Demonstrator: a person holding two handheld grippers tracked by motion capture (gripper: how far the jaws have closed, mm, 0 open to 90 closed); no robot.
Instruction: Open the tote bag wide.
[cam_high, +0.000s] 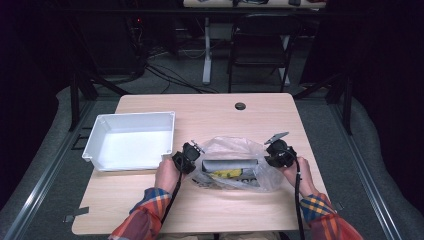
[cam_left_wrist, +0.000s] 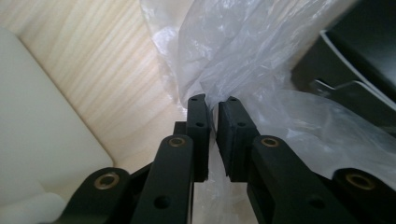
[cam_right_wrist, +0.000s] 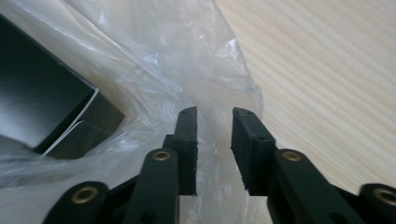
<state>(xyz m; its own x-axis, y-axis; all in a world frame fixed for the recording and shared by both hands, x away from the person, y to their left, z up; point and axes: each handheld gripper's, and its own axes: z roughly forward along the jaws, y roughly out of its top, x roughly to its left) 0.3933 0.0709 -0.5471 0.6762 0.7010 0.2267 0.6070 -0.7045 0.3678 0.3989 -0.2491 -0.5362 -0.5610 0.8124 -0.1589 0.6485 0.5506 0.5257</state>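
A clear plastic bag (cam_high: 232, 162) lies on the wooden table (cam_high: 225, 110), holding a dark grey box (cam_high: 230, 164) and something yellow (cam_high: 225, 174). My left gripper (cam_high: 194, 156) is at the bag's left edge. In the left gripper view it (cam_left_wrist: 215, 100) is shut on a fold of the bag's film (cam_left_wrist: 261, 56), with the dark box (cam_left_wrist: 355, 51) behind. My right gripper (cam_high: 268, 156) is at the bag's right edge. In the right gripper view it (cam_right_wrist: 215, 112) is open, with loose film (cam_right_wrist: 154, 60) lying between the parted jaws and the box (cam_right_wrist: 37, 102) at the left.
An empty white tray (cam_high: 132, 116) stands on the table's left half, close to my left hand; its pale corner (cam_left_wrist: 42, 130) is beside the left gripper. A round cable hole (cam_high: 240, 106) sits near the far edge. A chair (cam_high: 260, 45) stands beyond the table.
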